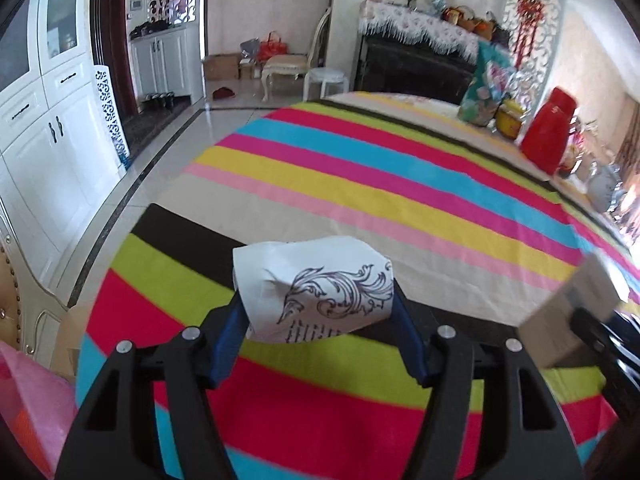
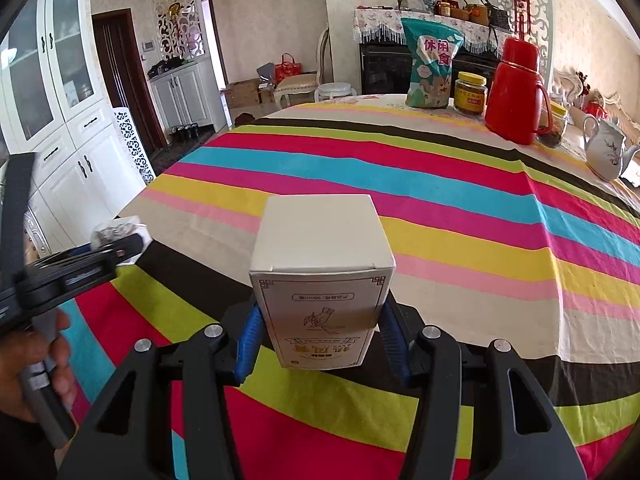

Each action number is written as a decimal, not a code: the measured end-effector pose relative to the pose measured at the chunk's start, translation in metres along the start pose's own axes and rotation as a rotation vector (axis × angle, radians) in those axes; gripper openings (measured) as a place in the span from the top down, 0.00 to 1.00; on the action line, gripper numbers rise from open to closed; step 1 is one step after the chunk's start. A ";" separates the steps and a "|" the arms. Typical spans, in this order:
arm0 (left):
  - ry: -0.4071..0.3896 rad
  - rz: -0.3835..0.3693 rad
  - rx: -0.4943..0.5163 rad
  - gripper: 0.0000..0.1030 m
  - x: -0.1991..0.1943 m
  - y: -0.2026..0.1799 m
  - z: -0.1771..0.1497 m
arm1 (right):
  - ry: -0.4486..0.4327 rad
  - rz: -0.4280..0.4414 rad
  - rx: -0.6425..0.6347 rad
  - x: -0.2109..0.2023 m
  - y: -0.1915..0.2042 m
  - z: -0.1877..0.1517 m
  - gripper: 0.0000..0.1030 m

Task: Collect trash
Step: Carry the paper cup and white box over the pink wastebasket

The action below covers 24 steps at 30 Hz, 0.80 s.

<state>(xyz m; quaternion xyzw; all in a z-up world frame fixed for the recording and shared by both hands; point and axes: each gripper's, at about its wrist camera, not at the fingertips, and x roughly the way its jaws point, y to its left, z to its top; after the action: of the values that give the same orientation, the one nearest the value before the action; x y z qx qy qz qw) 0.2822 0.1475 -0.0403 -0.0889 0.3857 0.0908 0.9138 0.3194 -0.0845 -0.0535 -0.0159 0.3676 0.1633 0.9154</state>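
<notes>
My left gripper (image 1: 320,312) is shut on a crumpled white paper (image 1: 316,288) with a black scroll print, held above the striped tablecloth (image 1: 360,176). My right gripper (image 2: 320,332) is shut on a white cardboard box (image 2: 322,264) with printed text, held above the same cloth (image 2: 440,208). In the right wrist view the left gripper (image 2: 120,250) shows at the left edge with the paper (image 2: 114,230) in it. In the left wrist view the box (image 1: 572,312) shows blurred at the right edge.
At the table's far right stand a green snack bag (image 2: 432,68), a yellow-lidded jar (image 2: 470,94), a red thermos (image 2: 516,92) and a white teapot (image 2: 604,148). A pink plastic bag (image 1: 36,408) lies at lower left. White cabinets (image 2: 72,128) line the left wall.
</notes>
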 end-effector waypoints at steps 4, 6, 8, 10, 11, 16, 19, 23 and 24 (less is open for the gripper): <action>-0.046 -0.044 -0.013 0.38 -0.043 0.012 -0.013 | -0.014 0.016 0.004 -0.013 0.007 0.003 0.51; -0.074 -0.053 -0.016 0.38 -0.068 0.021 -0.021 | -0.023 0.025 -0.001 -0.022 0.012 0.002 0.51; -0.098 -0.057 -0.027 0.38 -0.091 0.031 -0.030 | -0.030 0.034 -0.003 -0.031 0.017 -0.002 0.51; -0.120 -0.056 -0.046 0.38 -0.111 0.041 -0.037 | -0.028 0.051 -0.003 -0.039 0.022 -0.005 0.51; -0.131 -0.053 -0.054 0.38 -0.123 0.047 -0.042 | -0.029 0.055 -0.008 -0.045 0.027 -0.009 0.51; -0.169 -0.042 -0.081 0.38 -0.169 0.074 -0.063 | -0.035 0.081 -0.046 -0.069 0.053 -0.022 0.51; -0.188 -0.023 -0.099 0.38 -0.193 0.093 -0.075 | -0.041 0.102 -0.065 -0.083 0.071 -0.029 0.51; -0.209 0.009 -0.124 0.38 -0.223 0.121 -0.090 | -0.051 0.130 -0.097 -0.099 0.097 -0.037 0.51; -0.212 0.015 -0.131 0.38 -0.228 0.127 -0.093 | -0.054 0.138 -0.103 -0.103 0.102 -0.038 0.51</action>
<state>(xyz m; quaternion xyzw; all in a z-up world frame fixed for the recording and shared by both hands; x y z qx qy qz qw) 0.0318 0.2267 0.0485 -0.1354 0.2809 0.1313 0.9410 0.1925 -0.0229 -0.0026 -0.0332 0.3341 0.2452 0.9095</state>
